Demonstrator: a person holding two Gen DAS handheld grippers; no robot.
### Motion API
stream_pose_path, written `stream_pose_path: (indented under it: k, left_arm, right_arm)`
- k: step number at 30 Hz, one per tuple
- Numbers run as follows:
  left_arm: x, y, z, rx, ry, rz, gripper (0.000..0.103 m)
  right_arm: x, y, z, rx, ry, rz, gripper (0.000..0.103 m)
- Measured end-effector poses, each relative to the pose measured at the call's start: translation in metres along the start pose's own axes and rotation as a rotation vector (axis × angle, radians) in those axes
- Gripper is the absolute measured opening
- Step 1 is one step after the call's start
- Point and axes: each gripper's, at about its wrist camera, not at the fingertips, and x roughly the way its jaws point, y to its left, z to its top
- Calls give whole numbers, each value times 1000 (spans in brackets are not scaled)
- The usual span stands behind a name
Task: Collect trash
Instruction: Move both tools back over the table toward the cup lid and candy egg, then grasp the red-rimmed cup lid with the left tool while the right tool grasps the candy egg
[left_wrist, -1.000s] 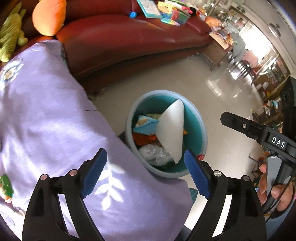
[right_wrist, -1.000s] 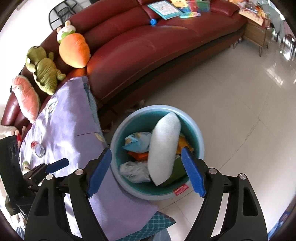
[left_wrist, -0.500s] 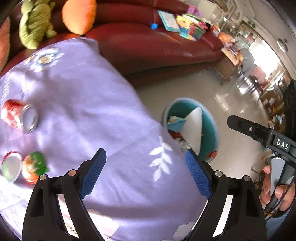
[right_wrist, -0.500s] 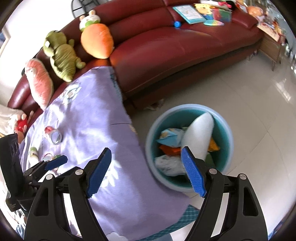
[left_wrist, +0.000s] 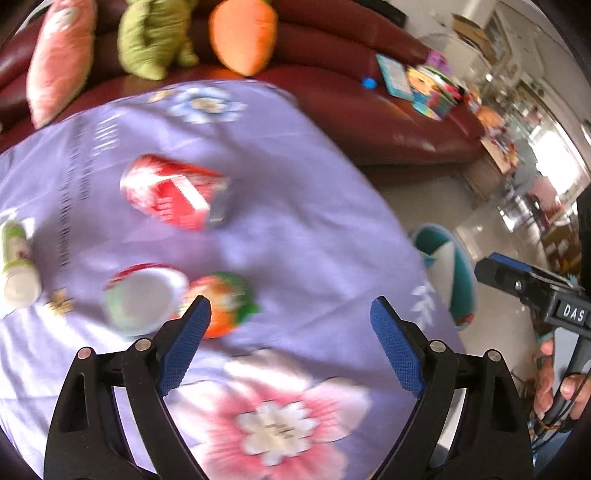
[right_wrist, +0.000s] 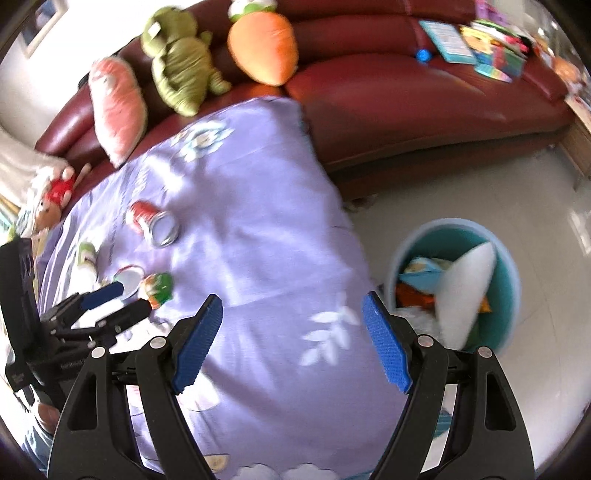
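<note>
Both grippers, L & R, wide & empty; red can mid-frame lies sideways, likely rolls off if nudged.

Ahead of me a lilac flowered cloth covers the table. Behind it runs a dark red leather sofa with a carrot cushion, a green plush, a pink cushion, and picture books farther along.
</note>
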Motion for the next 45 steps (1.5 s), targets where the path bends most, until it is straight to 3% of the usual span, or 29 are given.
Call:
stream_pose_path:
  k: [8, 13, 21, 26, 28, 30, 37, 45]
  left_arm:
    - [-21, 88, -14, -139, -24, 57, 89]
    - [-21, 119, -19, -199, -21, 65, 89]
    - [0, 135, -11, -240, -13, 67, 88]
    - [17, 126, -9, -195, 12, 79, 60]
    - [20, 123, -10, -183, 10, 90, 31]
    - [21, 121, -12, -175, 11, 76, 8]
    - [1, 136, -19, -200, -22, 112, 6]
    - [-7, 154, -32, -229, -6, 130, 8]
  right_arm:
    - [44, 88, -3, -177, 87, 47, 74]
    - [76, 132, -5, -276, 135, 72, 74]
    - [104, 146, -5, -304, 185, 92, 74]
    - [111, 132, -8, -278, 205, 74, 74]
    - [112, 129, -8, -276, 210, 70, 74]
    - [114, 130, -8, -281, 210, 71, 74]
    - [122, 152, -6, -354, 204, 100, 74]
    - [148, 182, -9, -431, 222, 128, 74]
